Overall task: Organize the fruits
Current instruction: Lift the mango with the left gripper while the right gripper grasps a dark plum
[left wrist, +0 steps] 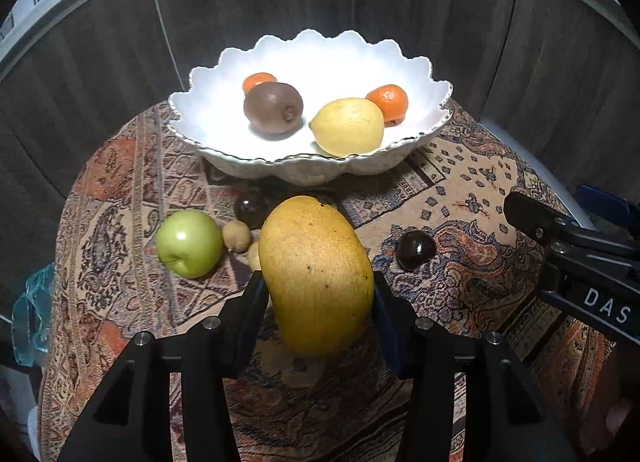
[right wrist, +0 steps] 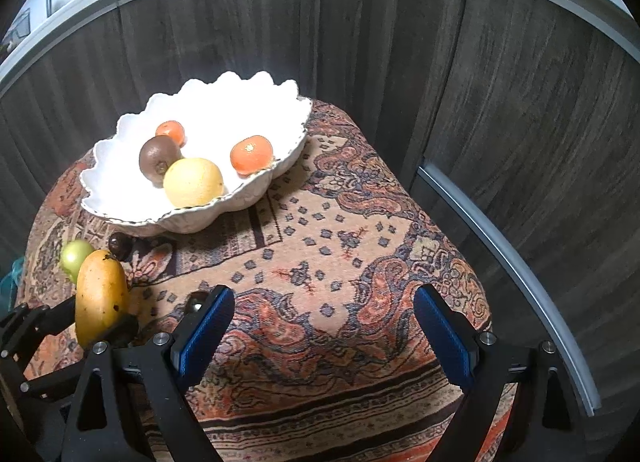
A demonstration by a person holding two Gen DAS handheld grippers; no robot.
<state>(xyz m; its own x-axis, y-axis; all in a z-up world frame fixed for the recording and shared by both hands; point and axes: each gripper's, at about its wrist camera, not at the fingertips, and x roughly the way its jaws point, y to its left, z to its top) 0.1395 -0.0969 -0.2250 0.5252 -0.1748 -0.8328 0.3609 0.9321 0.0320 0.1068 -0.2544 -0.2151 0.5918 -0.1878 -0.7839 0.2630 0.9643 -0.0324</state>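
Observation:
My left gripper [left wrist: 318, 294] is shut on a yellow mango [left wrist: 316, 274], held above the patterned cloth in front of the white scalloped bowl [left wrist: 208, 110]. The bowl holds a brown kiwi [left wrist: 273, 107], a lemon [left wrist: 347, 126] and two tangerines [left wrist: 388, 101]. On the cloth lie a green apple [left wrist: 189, 243], two small tan fruits [left wrist: 237, 236] and two dark glossy fruits [left wrist: 415, 250]. My right gripper [right wrist: 324, 326] stands open over bare cloth, right of the mango [right wrist: 101, 296]. Its view also shows the bowl [right wrist: 120, 198], the apple [right wrist: 76, 256] and the lemon [right wrist: 193, 181].
The table is small and round, covered by a patterned cloth [right wrist: 340, 246] and set against dark wood-grain cabinet doors [right wrist: 400, 42]. A teal plastic bag [left wrist: 32, 314] hangs past the left edge. The right gripper's black body [left wrist: 580, 262] reaches in on the right of the left wrist view.

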